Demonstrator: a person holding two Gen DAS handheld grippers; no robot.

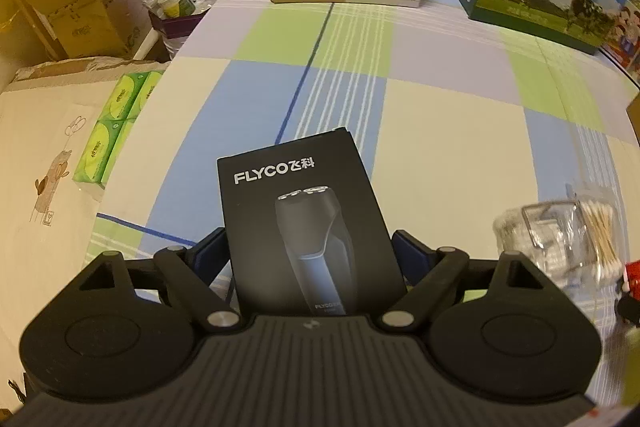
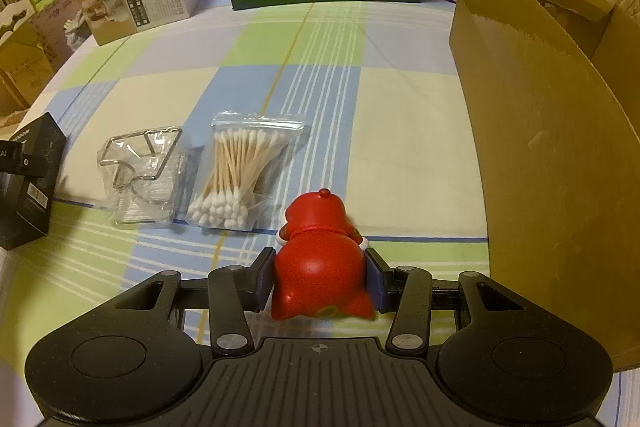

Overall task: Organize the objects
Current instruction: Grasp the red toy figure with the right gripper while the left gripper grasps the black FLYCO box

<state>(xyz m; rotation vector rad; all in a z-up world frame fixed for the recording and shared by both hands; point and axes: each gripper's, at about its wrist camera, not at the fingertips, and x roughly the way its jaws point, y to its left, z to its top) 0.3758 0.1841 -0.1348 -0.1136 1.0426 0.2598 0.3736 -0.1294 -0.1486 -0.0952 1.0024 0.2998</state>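
In the left wrist view, a black cardboard shaver box printed with "FLYCO" [image 1: 308, 227] is gripped between the blue pads of the left gripper [image 1: 310, 247], above the checked tablecloth [image 1: 440, 131]. A clear bag of cotton swabs [image 1: 596, 227] is seen at the right edge.

In the right wrist view, a glossy red plastic toy figure [image 2: 320, 259] is clamped by the right gripper [image 2: 320, 275], low over the cloth. The swab bag lies just ahead, beside a clear bag with a wire holder [image 2: 144, 175]. An open brown cardboard box [image 2: 552, 155] stands at the right.
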